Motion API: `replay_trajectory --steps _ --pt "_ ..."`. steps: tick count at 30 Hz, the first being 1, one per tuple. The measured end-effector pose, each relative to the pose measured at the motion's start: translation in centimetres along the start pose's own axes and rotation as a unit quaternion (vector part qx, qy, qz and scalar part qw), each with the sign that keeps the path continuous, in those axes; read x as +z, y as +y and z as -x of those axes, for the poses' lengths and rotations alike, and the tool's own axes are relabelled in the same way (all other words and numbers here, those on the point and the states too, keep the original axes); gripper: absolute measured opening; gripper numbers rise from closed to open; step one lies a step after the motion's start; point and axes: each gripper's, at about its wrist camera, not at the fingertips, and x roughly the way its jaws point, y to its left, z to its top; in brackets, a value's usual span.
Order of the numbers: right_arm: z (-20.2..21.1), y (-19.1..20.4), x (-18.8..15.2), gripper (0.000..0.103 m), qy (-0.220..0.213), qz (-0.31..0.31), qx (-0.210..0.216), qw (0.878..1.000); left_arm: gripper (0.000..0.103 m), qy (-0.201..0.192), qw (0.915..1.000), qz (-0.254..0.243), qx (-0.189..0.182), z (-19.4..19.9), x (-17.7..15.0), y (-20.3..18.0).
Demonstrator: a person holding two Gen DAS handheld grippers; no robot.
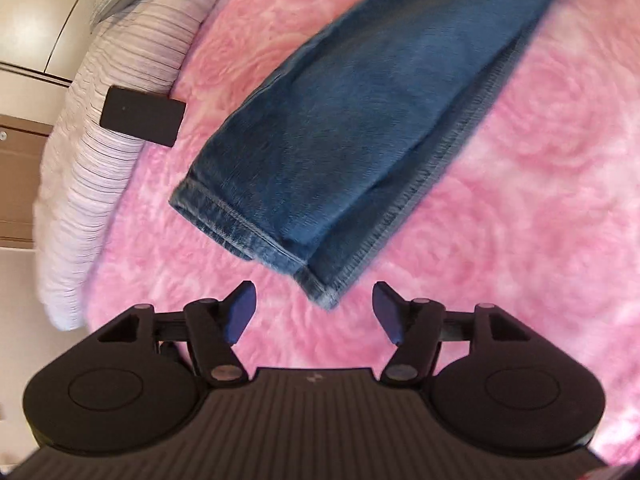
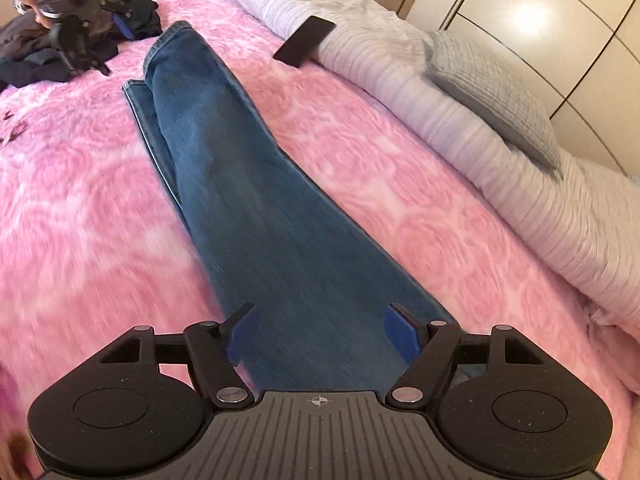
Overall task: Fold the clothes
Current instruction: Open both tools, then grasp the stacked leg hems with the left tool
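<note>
Blue jeans (image 2: 256,216) lie flat on the pink fleece blanket (image 2: 80,208), one leg laid over the other, running away from my right gripper. My right gripper (image 2: 318,316) hangs open over their wide near end, a blue pad on each side of the denim and nothing pinched. In the left wrist view the hem end of the jeans (image 1: 320,152) points at my left gripper (image 1: 314,308), which is open, with the hem corner just ahead of its fingertips. In the right wrist view the left gripper (image 2: 82,38) shows at the far end of the jeans.
A black phone (image 2: 306,42) leans on the white ribbed duvet (image 2: 460,120) along the bed's far side, with a grey pillow (image 2: 492,88) on top. Dark clothes (image 2: 24,56) are heaped at the far left. Glossy wardrobe doors (image 2: 560,40) stand behind the bed.
</note>
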Motion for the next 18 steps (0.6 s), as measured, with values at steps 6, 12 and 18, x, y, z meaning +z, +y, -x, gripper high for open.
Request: replay_trajectory --steps 6,12,18 --pt "-4.3 7.2 4.8 0.073 0.056 -0.04 -0.007 0.998 0.06 -0.092 0.9917 0.056 -0.07 -3.8 -3.3 4.4" --pt "-7.9 12.8 9.6 0.073 0.07 -0.024 0.012 0.997 0.047 -0.191 0.9635 0.079 -0.171 -6.6 -4.3 7.8" --pt "-9.4 14.1 13.5 0.073 0.064 -0.013 0.011 0.998 0.008 -0.159 0.9353 0.105 -0.298 -6.2 -4.4 11.6"
